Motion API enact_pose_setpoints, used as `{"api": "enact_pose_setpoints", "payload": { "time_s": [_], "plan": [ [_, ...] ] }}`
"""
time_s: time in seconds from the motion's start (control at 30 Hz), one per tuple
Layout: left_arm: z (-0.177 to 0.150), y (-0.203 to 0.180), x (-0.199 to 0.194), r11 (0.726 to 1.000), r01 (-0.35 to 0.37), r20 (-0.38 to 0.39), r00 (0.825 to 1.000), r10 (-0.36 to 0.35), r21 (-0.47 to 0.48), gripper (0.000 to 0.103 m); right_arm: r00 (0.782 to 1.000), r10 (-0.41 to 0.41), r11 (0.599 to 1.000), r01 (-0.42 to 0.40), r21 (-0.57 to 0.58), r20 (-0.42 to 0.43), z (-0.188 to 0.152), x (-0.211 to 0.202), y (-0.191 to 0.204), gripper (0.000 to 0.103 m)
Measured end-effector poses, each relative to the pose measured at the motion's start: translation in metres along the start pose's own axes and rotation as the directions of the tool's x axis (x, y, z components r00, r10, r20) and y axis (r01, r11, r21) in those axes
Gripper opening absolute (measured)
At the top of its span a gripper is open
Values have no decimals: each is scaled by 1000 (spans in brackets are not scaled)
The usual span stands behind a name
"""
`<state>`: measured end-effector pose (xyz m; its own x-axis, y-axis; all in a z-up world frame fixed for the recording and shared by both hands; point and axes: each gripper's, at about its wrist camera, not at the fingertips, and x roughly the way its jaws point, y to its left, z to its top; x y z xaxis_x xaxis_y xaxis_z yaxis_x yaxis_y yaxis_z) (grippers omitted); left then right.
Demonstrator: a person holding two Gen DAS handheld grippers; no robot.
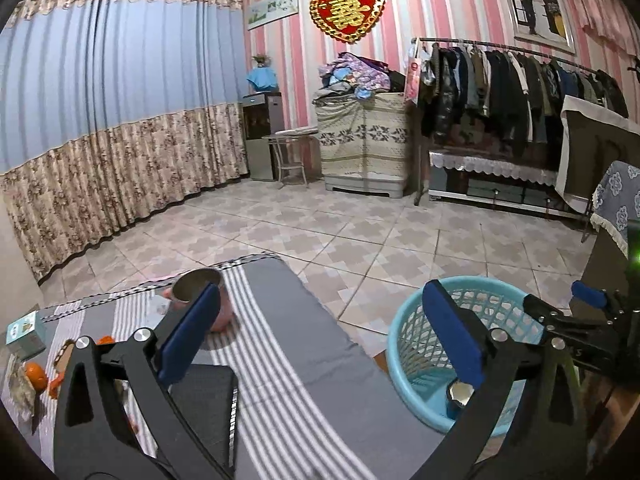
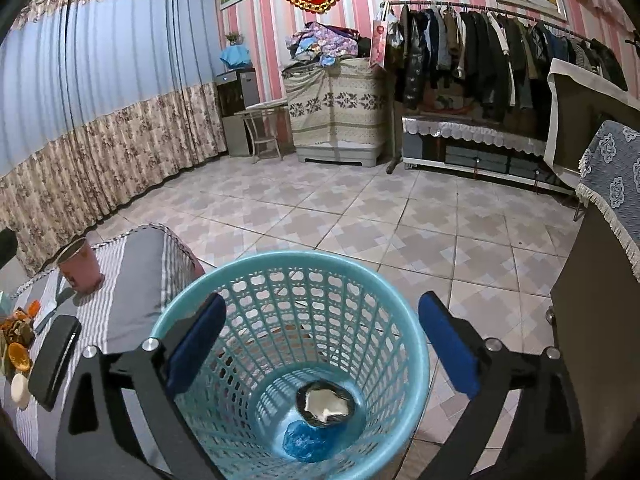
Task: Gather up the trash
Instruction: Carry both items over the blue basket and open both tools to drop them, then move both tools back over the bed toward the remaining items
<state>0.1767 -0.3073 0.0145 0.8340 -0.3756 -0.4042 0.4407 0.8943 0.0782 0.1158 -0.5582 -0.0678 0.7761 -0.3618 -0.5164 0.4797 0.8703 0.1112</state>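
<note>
A light blue mesh basket (image 2: 280, 258) stands on the floor beside the table. At its bottom lie a crumpled silver-and-black wrapper (image 2: 325, 404) and a crumpled blue piece (image 2: 304, 440). My right gripper (image 2: 322, 346) hangs open right over the basket's mouth with nothing between its fingers. My left gripper (image 1: 320, 336) is open and empty too, over the table's right edge, with the basket (image 1: 480, 280) to its right. Orange peels (image 1: 34, 372) and scraps lie at the table's left end. The orange peels (image 2: 18, 354) also show in the right wrist view.
The table (image 1: 312, 380) wears a grey striped cloth. On it stand a pink cup (image 1: 200, 292), a small teal box (image 1: 26, 334) and a black case (image 2: 54, 360). Dark furniture (image 2: 592, 340) rises right of the basket. Tiled floor stretches beyond to curtains and a clothes rack.
</note>
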Motion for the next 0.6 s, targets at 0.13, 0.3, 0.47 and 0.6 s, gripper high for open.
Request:
{"api": "enact_pose_setpoints", "payload": {
  "time_s": [0.13, 0.3, 0.47, 0.6],
  "plan": [
    [-4, 12, -25, 1000, -7, 21, 1000, 8, -11, 98, 999, 24, 1000, -24, -6, 41, -1, -25, 3, 98],
    [-11, 26, -57, 999, -25, 38, 999, 26, -20, 98, 993, 64, 998, -64, 3, 94, -8, -62, 15, 99],
    [-14, 51, -90, 997, -59, 54, 997, 61, -47, 98, 986, 112, 994, -110, -19, 120, -12, -89, 37, 99],
    [-17, 76, -111, 993, -92, 64, 993, 97, -77, 98, 981, 133, 991, -127, -52, 140, -16, -106, 58, 99]
  ]
}}
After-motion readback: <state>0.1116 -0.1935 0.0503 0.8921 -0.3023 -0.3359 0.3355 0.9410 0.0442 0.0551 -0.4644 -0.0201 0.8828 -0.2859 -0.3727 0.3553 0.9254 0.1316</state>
